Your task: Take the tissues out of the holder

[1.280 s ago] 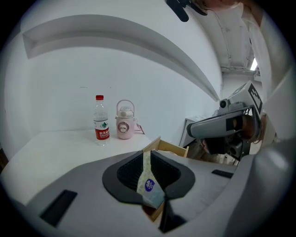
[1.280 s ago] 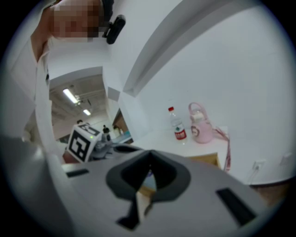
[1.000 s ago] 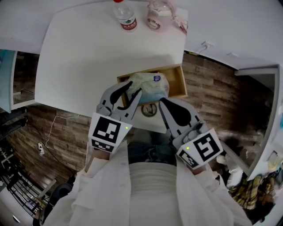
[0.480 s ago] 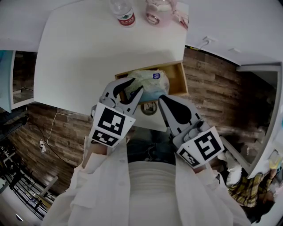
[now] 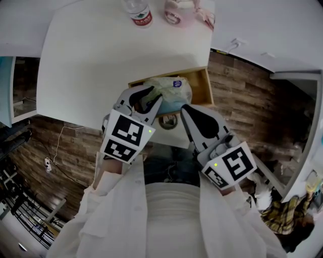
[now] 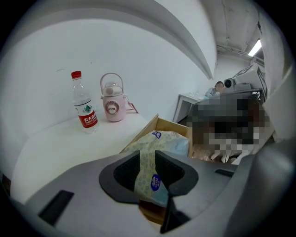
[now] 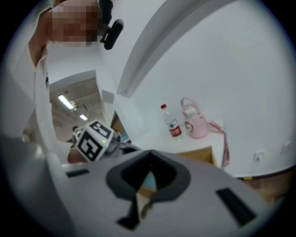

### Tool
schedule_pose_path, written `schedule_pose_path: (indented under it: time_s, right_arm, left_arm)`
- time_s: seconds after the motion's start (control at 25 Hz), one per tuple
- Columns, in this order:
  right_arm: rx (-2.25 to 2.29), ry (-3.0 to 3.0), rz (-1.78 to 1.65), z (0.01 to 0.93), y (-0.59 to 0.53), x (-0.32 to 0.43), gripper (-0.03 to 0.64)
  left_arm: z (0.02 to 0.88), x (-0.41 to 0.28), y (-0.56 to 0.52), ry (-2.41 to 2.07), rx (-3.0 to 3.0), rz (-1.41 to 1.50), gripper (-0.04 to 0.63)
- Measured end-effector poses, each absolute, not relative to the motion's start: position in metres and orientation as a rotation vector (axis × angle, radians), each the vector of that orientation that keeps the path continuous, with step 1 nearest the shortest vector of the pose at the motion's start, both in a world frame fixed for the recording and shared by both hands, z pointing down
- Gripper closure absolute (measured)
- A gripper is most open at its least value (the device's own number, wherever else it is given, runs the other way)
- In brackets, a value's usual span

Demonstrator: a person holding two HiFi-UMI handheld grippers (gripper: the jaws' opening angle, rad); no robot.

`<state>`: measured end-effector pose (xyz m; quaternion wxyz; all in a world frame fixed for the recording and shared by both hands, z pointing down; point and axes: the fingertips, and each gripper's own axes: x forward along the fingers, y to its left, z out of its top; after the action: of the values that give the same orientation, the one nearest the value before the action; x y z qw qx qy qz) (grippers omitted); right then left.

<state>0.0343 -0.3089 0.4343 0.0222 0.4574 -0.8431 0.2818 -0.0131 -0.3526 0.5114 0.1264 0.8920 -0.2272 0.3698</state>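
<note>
A wooden drawer [image 5: 202,86] stands pulled out of the white table [image 5: 101,60] and holds a soft pack of tissues [image 5: 174,90] with a pale printed wrapper. My left gripper [image 5: 150,97] is at the pack's left end, shut on the wrapper. The left gripper view shows the tissue pack [image 6: 162,141] squeezed in my left gripper [image 6: 147,159], above the drawer's wall [image 6: 150,125]. My right gripper [image 5: 185,110] hovers just in front of the drawer, shut and holding nothing. In its own view my right gripper [image 7: 149,156] points toward the drawer [image 7: 201,155].
At the table's far edge stand a clear water bottle [image 5: 137,12] with a red label and a pink jug [image 5: 179,10] with a strap. The white wall is behind them. Brown wooden floor [image 5: 242,101] lies to the right of the table.
My left gripper has shifted slightly forward and its jaws have narrowed onto the tissue pack. The right gripper has stayed where it was.
</note>
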Motion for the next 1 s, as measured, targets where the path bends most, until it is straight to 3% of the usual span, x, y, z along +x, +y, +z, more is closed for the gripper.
schedule_pose_path:
  time_s: [0.28,0.64,1.0]
  right_arm:
    - [1.397,-2.626,0.881,0.432,-0.31,0.034,0.607]
    - [1.402,-2.628,0.864,0.428,-0.306,0.042,0.607]
    - [1.396,-2.62,0.841,0.43,-0.31,0.046,0.607]
  left_arm:
    - [0.514,-0.011,-0.351,-0.637,2.58,1.093,0.494]
    - [0.513,-0.011,-0.348,-0.646,2.597,1.145,0.569]
    - [0.513,-0.009,-0.347,-0.639,2.574,1.104,0.581]
